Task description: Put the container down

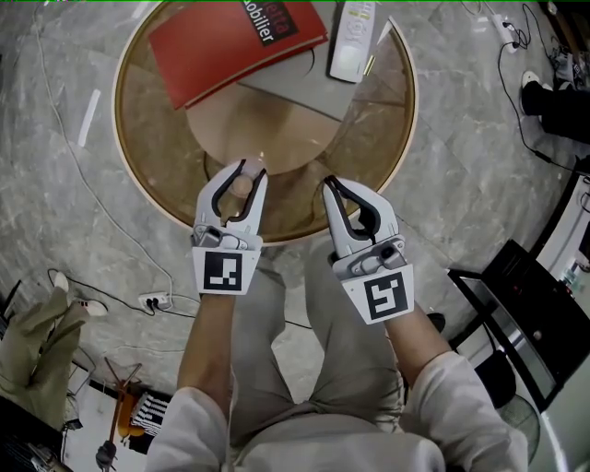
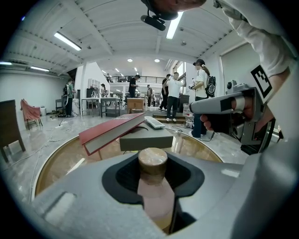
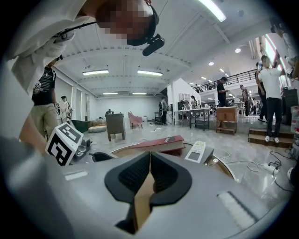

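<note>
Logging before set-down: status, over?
Left gripper shut on container, above table, near rim. Right gripper shut, empty. Red book, remote on far side.

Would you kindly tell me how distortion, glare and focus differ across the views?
Head view: sharp, evenly lit, little bending. Left gripper view: strong fisheye curve, dark corners; the near container looks soft. Right gripper view: same fisheye, ceiling strips overexposed.

Left tongs (image 1: 247, 171) clamped round container (image 1: 240, 190); right tongs (image 1: 328, 182) closed, empty; both side by side, forearms extended.
</note>
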The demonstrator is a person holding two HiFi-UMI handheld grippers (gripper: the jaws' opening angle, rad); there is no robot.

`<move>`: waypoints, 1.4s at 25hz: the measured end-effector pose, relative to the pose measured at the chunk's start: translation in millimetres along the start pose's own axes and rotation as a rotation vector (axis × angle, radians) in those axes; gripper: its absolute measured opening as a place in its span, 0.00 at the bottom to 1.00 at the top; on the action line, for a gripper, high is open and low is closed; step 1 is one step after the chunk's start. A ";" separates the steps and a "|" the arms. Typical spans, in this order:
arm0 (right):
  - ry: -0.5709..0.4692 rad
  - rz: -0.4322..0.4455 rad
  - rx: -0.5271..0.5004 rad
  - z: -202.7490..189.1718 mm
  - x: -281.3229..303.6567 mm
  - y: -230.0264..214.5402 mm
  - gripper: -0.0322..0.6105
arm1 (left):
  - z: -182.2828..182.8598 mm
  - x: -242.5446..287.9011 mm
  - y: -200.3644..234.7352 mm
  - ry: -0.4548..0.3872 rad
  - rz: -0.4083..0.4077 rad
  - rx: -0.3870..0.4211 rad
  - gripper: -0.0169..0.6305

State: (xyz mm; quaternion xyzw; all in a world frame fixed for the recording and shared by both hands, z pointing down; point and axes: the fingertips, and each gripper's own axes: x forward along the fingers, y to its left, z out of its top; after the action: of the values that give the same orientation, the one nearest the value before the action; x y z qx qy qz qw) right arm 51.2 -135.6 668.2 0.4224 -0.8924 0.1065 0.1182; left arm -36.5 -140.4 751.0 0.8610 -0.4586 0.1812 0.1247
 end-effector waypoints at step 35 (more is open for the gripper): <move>-0.002 -0.006 -0.001 -12.2 1.1 -3.8 0.06 | -6.8 -6.6 -2.1 -0.016 -0.021 0.042 0.48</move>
State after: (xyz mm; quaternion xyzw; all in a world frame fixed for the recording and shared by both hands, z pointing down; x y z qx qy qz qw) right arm 55.0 -135.2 680.4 0.4249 -0.8913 0.1052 0.1178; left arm -39.4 -131.8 754.2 0.8696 -0.4466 0.1828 0.1047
